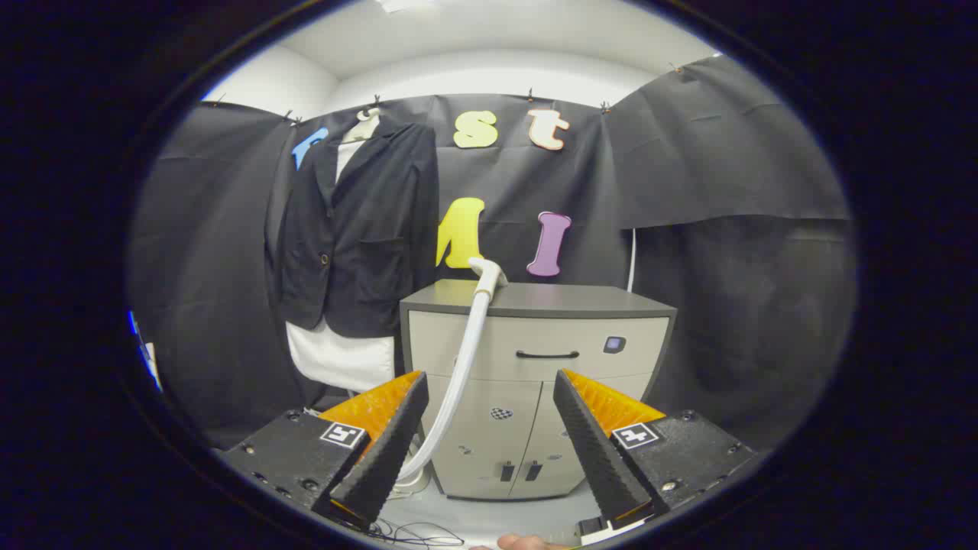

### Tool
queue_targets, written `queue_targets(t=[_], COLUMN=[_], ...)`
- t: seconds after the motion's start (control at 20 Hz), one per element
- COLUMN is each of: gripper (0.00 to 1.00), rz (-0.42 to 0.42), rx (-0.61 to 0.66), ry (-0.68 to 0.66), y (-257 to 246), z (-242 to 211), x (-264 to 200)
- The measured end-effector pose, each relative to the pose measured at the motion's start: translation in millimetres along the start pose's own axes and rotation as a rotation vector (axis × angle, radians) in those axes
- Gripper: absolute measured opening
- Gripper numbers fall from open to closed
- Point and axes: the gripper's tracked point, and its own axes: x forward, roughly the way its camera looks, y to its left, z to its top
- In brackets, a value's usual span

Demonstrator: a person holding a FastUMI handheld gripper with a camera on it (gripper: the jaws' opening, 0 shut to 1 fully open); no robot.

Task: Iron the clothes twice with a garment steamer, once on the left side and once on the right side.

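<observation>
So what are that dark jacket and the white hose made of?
The jacket looks like matte woven cloth, softly creased. The hose seems smooth flexible plastic or rubber, bending down from the cabinet. The tool is open, holding nothing.

Grey cabinet [535, 359] — black handle [547, 355]

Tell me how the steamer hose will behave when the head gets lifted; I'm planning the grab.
The hose hangs in a curve from the cabinet top, so it is probably flexible and will trail. Its smooth surface may slip. The head rests at the cabinet's edge and could drop if nudged. The gripper is open, well short.
</observation>
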Motion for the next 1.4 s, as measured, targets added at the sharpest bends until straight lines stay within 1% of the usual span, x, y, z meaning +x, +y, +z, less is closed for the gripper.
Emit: queue_targets(t=[0.3, 0.55, 0.8, 1.1, 1.3, 1.4], gripper=[1.0, 1.0, 1.0, 1.0, 1.0, 1.0], rz=[-0.04, -0.048, -0.091, -0.133, -0.149, -0.143], rx=[-0.005, 0.014, 0.022, 0.021, 0.011, 0.021], ry=[-0.043, -0.035, -0.046, -0.057, -0.031, -0.012], y=[-1.3, 11.1, 17.1, 35.4, 39.1, 39.8], z=[16.8, 23.8, 35.1, 46.4, 55.7, 60.1], x=[9.0, 12.3, 19.8, 26.9, 34.1, 43.6])
